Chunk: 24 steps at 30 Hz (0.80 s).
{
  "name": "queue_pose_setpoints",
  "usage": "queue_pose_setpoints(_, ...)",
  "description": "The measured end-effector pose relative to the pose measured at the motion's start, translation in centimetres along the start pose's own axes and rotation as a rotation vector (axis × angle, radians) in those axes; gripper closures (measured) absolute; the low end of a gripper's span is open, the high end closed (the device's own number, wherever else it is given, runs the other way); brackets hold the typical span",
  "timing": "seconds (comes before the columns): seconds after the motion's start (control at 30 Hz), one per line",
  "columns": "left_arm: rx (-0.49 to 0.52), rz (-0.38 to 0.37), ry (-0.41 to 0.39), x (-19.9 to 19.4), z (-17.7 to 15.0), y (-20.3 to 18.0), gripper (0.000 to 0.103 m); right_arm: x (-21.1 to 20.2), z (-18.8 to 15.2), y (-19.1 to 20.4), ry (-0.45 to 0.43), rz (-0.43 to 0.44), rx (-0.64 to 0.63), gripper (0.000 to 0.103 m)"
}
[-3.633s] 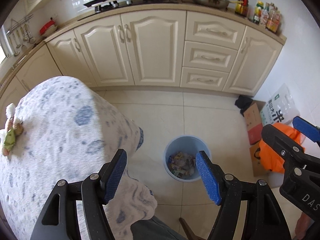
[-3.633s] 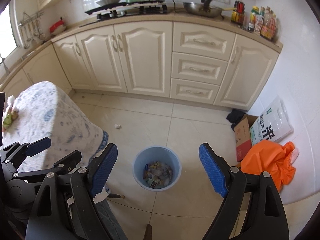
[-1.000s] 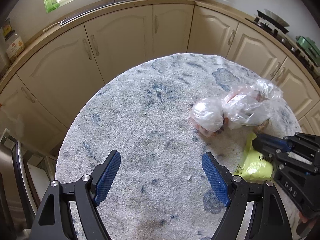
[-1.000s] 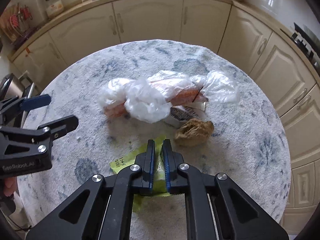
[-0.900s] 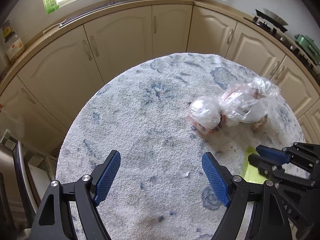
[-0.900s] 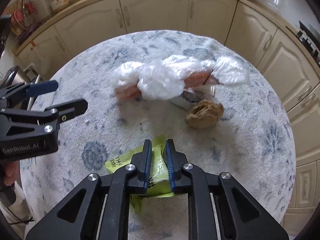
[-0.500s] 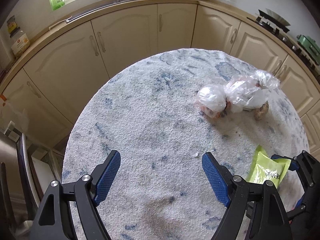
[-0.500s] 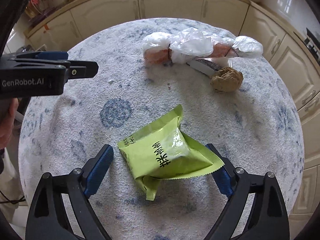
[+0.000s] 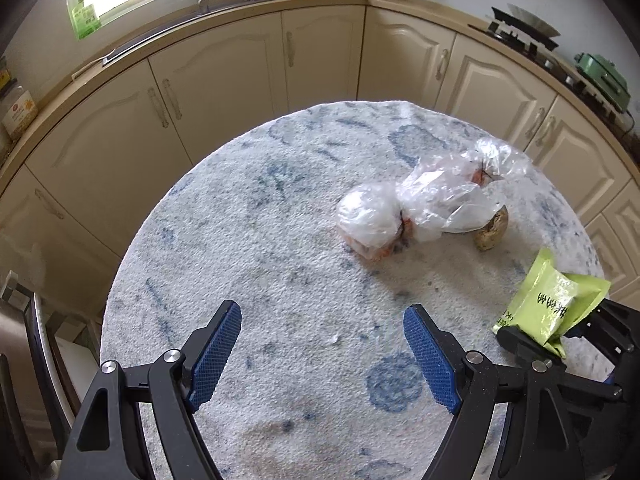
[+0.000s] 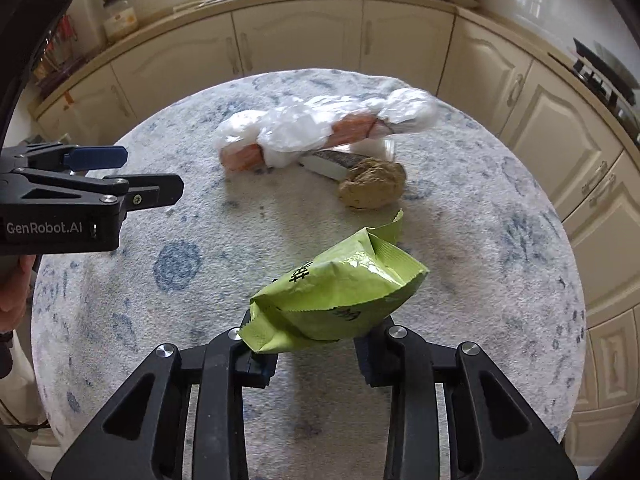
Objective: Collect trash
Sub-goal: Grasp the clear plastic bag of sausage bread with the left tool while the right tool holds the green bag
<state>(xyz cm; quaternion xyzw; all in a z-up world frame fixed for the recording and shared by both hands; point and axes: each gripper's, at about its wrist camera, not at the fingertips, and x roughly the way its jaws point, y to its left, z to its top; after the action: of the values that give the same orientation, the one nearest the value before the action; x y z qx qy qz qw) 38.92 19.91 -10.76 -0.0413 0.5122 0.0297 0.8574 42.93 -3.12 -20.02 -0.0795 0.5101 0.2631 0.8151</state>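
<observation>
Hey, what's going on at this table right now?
A person is clearing trash off a round table with a handheld gripper in each hand. The right gripper is closing on a green snack packet, whose puffed body sits between its jaws. The left gripper hovers open and empty. A clear plastic bag bundle and a brown crumpled wad are still on the table.

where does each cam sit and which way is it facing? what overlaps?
Left wrist: on the left gripper, angled steeply down at the round table; its own open, empty jaws show, plus the right gripper at the right edge.
Right wrist: on the right gripper, angled down at the same table; its jaws are closing around the green packet; the left gripper and a hand show at left.
Shared: table, green packet, plastic-wrapped bundle, brown wad, cream cabinets.
</observation>
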Motion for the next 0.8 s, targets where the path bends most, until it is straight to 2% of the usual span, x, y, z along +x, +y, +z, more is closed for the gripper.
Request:
queue_pose_setpoints(0.13, 0.063, -0.02, -0.005, 0.7, 1.5, -1.9, 0.022, -1.4, 0.3, -2.7, -0.043, -0.024, 0.066, 0.072)
queue_pose_setpoints(0.23, 0.132, -0.015, -0.007, 1.7, 3.1, -3.6, 0.01, -1.8, 0.7, -4.7, -0.065, -0.079, 0.106, 0.072)
queue_pose_setpoints(0.43, 0.285, 0.026, -0.006, 5.0, 6.0, -6.9, 0.009, -0.8, 1.6, -8.2, -0.054, -0.11, 0.183, 0.072)
queue_pose_setpoints(0.57, 0.316, -0.01, 0.017, 8.0, 7.4, -7.9, 0.011, 1.1, 2.3, -9.1, -0.023, -0.108, 0.213, 0.072)
queue_pose_setpoints(0.6, 0.317, -0.046, 0.025, 8.6, 7.5, -7.9, 0.014, 1.4, 2.3, -9.3, -0.018, -0.112, 0.217, 0.072)
queue_pose_setpoints(0.63, 0.314, -0.093, 0.041, 9.2, 7.7, -7.8, 0.026, 1.9, 2.4, -9.6, -0.01, -0.118, 0.226, 0.072)
queue_pose_setpoints(0.7, 0.299, -0.101, 0.054, 9.9, 7.9, -7.0, 0.038, 2.4, 2.6, -10.0, -0.001, -0.115, 0.24, 0.072)
queue_pose_setpoints(0.73, 0.292, -0.11, 0.056, 9.9, 8.0, -6.7, 0.053, 2.5, 2.7, -10.1, -0.003, -0.11, 0.243, 0.072)
queue_pose_setpoints(0.77, 0.284, -0.114, 0.066, 9.7, 8.1, -6.3, 0.061, 2.5, 2.8, -10.1, -0.006, -0.113, 0.244, 0.072)
queue_pose_setpoints(0.8, 0.271, -0.105, 0.075, 9.6, 8.2, -5.9, 0.061, 2.6, 2.9, -10.0, -0.006, -0.115, 0.244, 0.072)
